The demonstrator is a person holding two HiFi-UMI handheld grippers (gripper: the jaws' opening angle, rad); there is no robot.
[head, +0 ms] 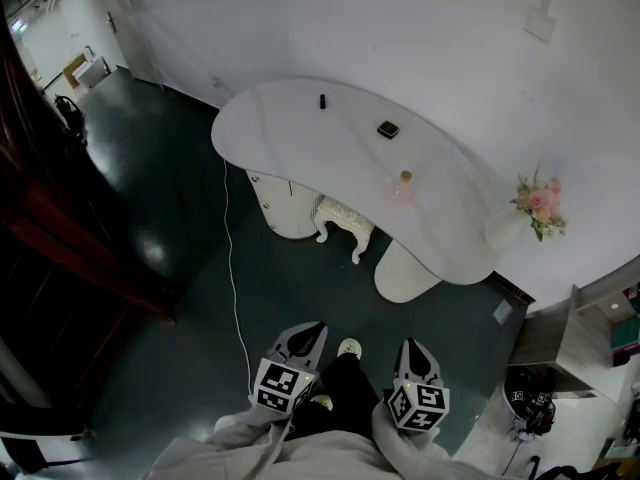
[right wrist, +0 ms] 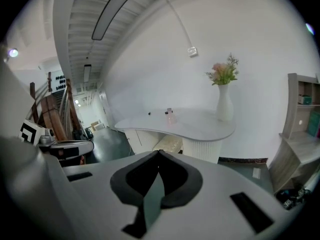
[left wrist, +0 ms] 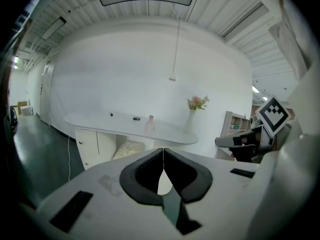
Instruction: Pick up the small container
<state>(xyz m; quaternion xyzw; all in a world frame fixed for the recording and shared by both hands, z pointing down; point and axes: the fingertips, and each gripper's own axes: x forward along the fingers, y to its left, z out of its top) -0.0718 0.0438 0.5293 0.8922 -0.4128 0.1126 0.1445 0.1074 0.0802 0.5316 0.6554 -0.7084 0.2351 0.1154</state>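
Not started. Left hand-held gripper (head: 308,332) and right hand-held gripper (head: 413,348) are both pressed together and empty, well apart from the worktop (head: 300,118). The small container (head: 388,129) sits there untouched; approach and grasp remain.

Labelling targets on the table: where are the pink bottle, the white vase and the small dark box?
pink bottle (head: 402,191): head view, its body.
white vase (head: 504,232): head view, its body.
small dark box (head: 388,129): head view, its top.
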